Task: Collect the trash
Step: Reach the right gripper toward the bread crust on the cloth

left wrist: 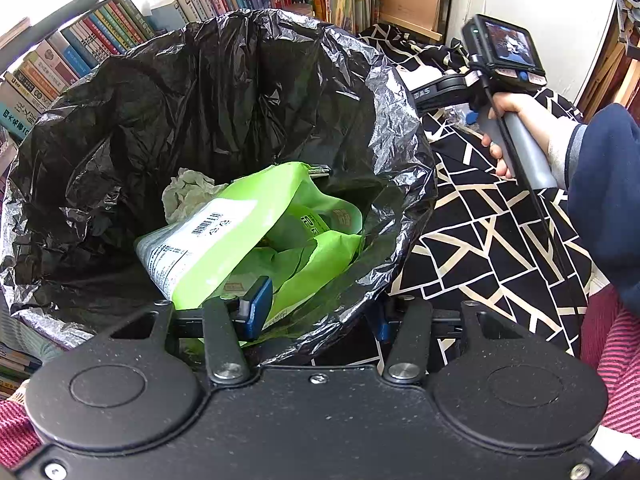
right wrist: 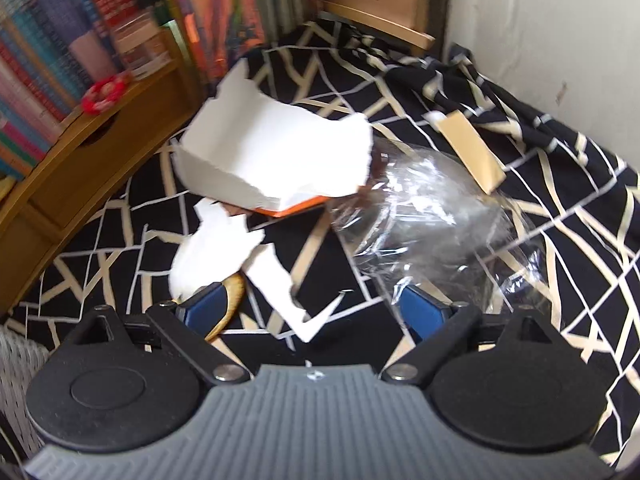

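In the left wrist view a bin lined with a black bag holds a green snack packet and a crumpled tissue. My left gripper is open at the near rim, one pad inside the bag and the other outside it. In the right wrist view my right gripper is open and empty above a torn white paper scrap. Beyond it lie a torn white box with an orange underside, clear plastic wrap, a tan cardboard strip and a yellowish scrap by the left pad.
The trash lies on a black-and-cream patterned cloth. A wooden bookshelf full of books stands on the left, and a white wall closes the right. A hand holds the right gripper's handle beside the bin. White wicker shows at lower left.
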Action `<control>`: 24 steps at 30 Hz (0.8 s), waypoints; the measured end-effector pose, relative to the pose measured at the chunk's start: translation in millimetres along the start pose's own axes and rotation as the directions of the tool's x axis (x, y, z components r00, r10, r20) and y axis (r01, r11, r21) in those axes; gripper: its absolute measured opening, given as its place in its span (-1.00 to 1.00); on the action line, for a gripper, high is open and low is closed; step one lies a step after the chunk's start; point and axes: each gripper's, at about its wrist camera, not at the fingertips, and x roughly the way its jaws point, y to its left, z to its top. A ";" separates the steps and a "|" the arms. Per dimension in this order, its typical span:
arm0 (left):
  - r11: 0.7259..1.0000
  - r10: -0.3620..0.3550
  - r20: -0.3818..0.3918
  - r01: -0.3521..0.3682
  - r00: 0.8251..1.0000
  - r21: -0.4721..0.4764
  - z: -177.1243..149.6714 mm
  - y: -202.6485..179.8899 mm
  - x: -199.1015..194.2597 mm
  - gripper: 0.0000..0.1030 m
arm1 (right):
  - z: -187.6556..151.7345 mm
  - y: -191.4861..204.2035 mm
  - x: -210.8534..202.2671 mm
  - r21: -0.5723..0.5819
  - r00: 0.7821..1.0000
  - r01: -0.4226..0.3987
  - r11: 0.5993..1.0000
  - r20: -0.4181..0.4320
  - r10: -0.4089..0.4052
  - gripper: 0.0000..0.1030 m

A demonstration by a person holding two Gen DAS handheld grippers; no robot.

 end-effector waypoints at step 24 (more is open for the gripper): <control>1.000 -0.010 -0.009 0.010 1.000 -0.006 0.6 3.0 3.8 -0.07 | -16.8 31.1 13.4 -0.157 0.995 -0.052 0.986 -0.094 0.037 -0.58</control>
